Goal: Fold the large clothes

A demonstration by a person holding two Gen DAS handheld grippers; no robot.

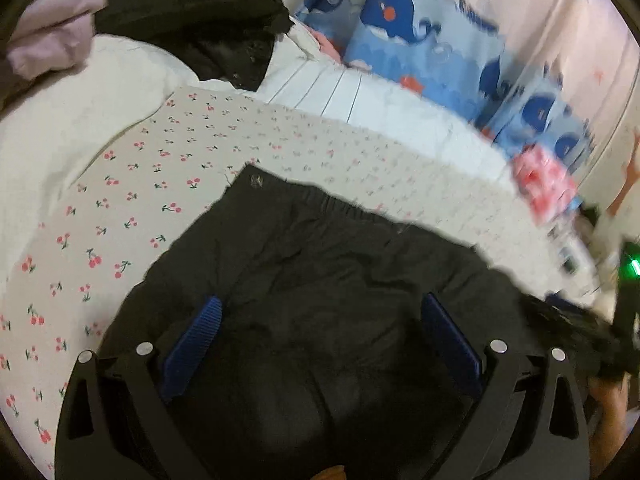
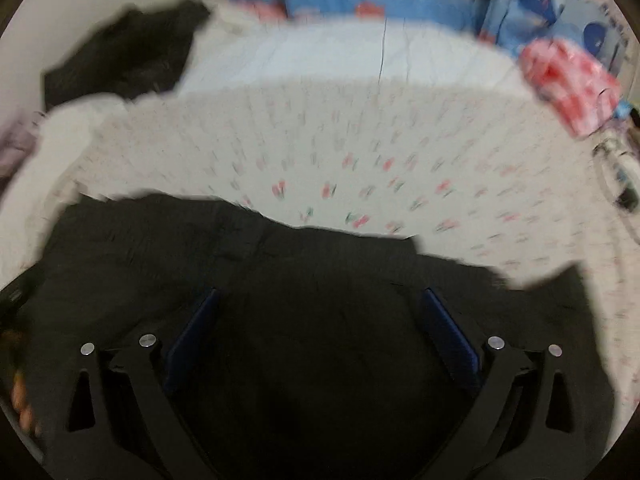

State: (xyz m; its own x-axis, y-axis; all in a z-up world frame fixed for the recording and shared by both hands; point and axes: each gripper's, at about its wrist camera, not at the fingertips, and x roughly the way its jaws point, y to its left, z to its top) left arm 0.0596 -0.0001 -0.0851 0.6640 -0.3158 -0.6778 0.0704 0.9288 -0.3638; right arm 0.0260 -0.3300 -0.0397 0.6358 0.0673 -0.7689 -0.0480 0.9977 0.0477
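A wrinkled black elastic-waisted garment lies spread on the cherry-print bed sheet. Left tongs and right tongs hang wide open over it, holding nothing.

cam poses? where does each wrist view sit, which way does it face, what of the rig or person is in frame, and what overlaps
Left wrist: on the left gripper, looking forward and down over the black garment on the cherry-print sheet; own blue pads open; the right gripper's body at the right edge.
Right wrist: on the right gripper, same heading, motion-blurred; own pads open; fingertips at the left edge.
Shared: black garment, cherry-print sheet, whale-print fabric, dark clothes pile.
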